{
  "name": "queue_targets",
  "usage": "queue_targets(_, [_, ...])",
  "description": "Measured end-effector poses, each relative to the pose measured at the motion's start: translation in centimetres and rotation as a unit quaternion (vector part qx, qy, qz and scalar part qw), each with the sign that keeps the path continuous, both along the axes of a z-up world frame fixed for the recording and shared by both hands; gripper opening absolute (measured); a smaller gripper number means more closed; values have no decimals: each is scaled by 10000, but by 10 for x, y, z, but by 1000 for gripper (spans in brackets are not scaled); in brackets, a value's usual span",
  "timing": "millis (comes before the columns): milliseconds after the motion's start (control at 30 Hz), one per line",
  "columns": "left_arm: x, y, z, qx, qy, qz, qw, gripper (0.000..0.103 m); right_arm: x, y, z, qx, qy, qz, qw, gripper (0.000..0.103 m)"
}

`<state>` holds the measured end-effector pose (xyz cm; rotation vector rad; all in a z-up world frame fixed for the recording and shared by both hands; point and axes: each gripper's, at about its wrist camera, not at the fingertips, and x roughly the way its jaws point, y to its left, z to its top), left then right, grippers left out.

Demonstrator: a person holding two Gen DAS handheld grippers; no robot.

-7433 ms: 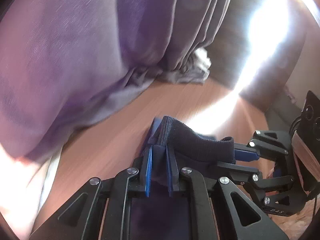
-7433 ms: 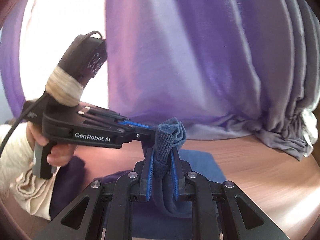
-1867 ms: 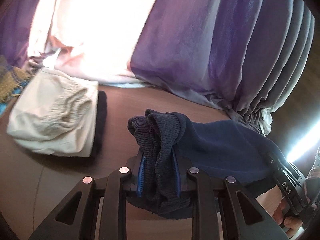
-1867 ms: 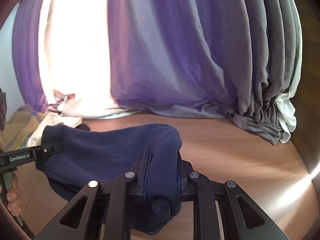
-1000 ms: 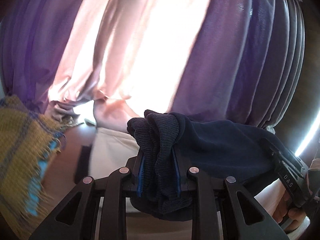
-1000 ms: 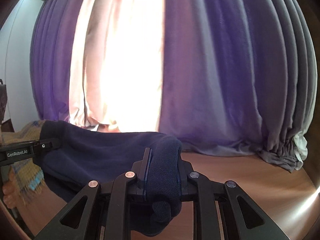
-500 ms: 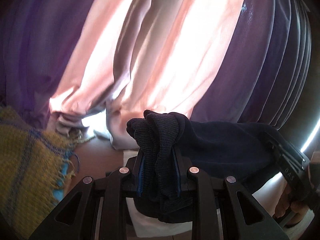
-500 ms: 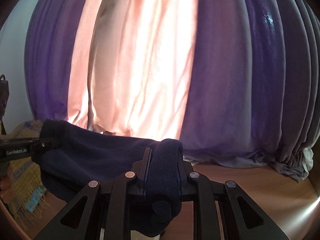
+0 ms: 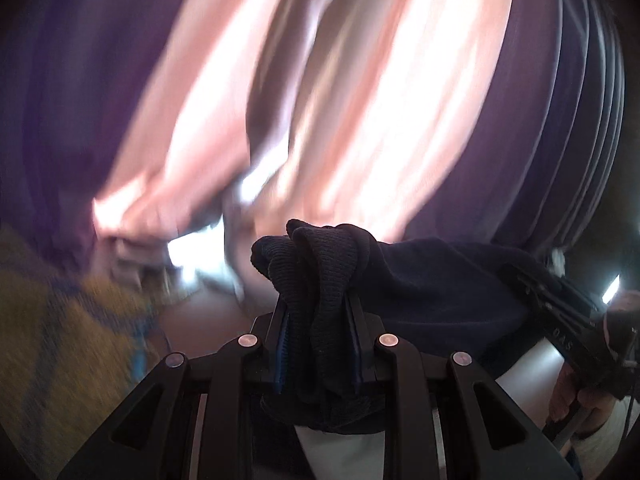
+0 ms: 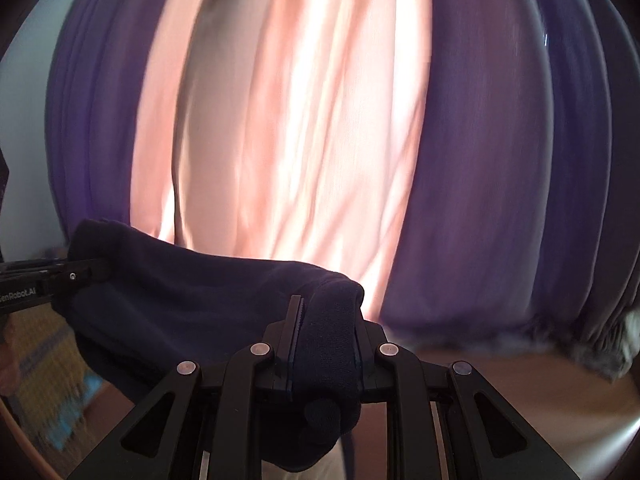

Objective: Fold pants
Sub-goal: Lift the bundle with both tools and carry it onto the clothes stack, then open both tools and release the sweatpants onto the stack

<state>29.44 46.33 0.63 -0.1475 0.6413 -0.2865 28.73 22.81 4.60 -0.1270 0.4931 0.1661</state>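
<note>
navy pants (image 9: pixel 432 284) clamped, left gripper (image 10: pixel 60 278) reads "enRobot.AI"

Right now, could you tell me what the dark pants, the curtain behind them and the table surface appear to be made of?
Pants: navy knit, likely fleece or cotton, matte; ribbed band visible in the left gripper.
Curtain: thin woven purple fabric; backlight glows through its folds.
Table: wood or wood-look laminate, brown, semi-gloss glare.

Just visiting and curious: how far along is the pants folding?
Already bunched into a short bundle, the navy pants hang in the air, pinched at each end by the left tool and the right tool. Left: setting them down, perhaps on the pale garment below.
</note>
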Motion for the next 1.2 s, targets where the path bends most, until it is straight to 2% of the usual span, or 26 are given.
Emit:
queue_targets(67, [-4, -2, -29, -33, 365, -85, 9993, 24, -6, -1, -27, -99, 307, 7, 9995, 21])
queue_targets(167, [-17, -5, -53, -85, 562, -154, 9983, 25, -21, -6, -53, -152, 625, 1, 9979, 21])
queue_targets(333, [-26, -9, -67, 41, 713, -144, 9973, 29, -42, -13, -68, -265, 858, -82, 9959, 21])
queue_targets(400, [-26, -10, -68, 75, 870, -34, 9962, 35, -48, -14, -72, -306, 932, -186, 9950, 23])
queue_targets(500, [-27, -6, -70, 152, 1005, 133, 9947, 46, -52, -13, -75, -281, 1221, -371, 9914, 34])
queue_targets(567, [-29, -4, -67, 221, 1038, 243, 9941, 49, -52, -16, -70, -216, 1388, -629, 9881, 48])
queue_targets(600, [-30, -3, -65, 273, 1037, 284, 9938, 51, -54, -17, -66, -160, 1422, -746, 9869, 51])
queue_targets(633, [-32, -4, -61, 357, 1022, 315, 9936, 51, -56, -19, -60, -105, 1417, -829, 9864, 54])
queue_targets(733, [-49, -2, -33, 589, 652, 531, 9947, 59, -62, -18, -38, -114, 1176, -854, 9893, 54])
queue_targets(833, [-61, -2, -10, 643, 204, 616, 9958, 58, -58, -19, -17, -68, 969, -769, 9923, 54])
queue_targets(867, [-61, -6, -4, 679, 163, 479, 9964, 54, -53, -19, -11, -46, 852, -720, 9938, 54])
queue_targets(900, [-58, -10, -3, 689, 192, 341, 9969, 43, -49, -19, -8, -47, 788, -671, 9946, 54])
queue_targets(933, [-55, -15, -4, 688, 235, 186, 9972, 37, -44, -19, -7, -43, 756, -623, 9952, 53])
queue_targets(1000, [-43, -24, -12, 658, 361, -108, 9971, 25, -27, -21, -8, 90, 870, -498, 9949, 50])
queue_targets(1067, [-29, -28, -25, 698, 549, -156, 9959, 23, -13, -23, -16, 182, 1267, -476, 9906, 28])
queue_targets(1133, [-19, -28, -35, 797, 604, -32, 9950, 22, -11, -25, -25, 340, 1541, -474, 9863, 26])
queue_targets(1200, [-13, -27, -41, 844, 701, 49, 9940, 22, -21, -26, -36, 354, 1580, -488, 9856, 26])
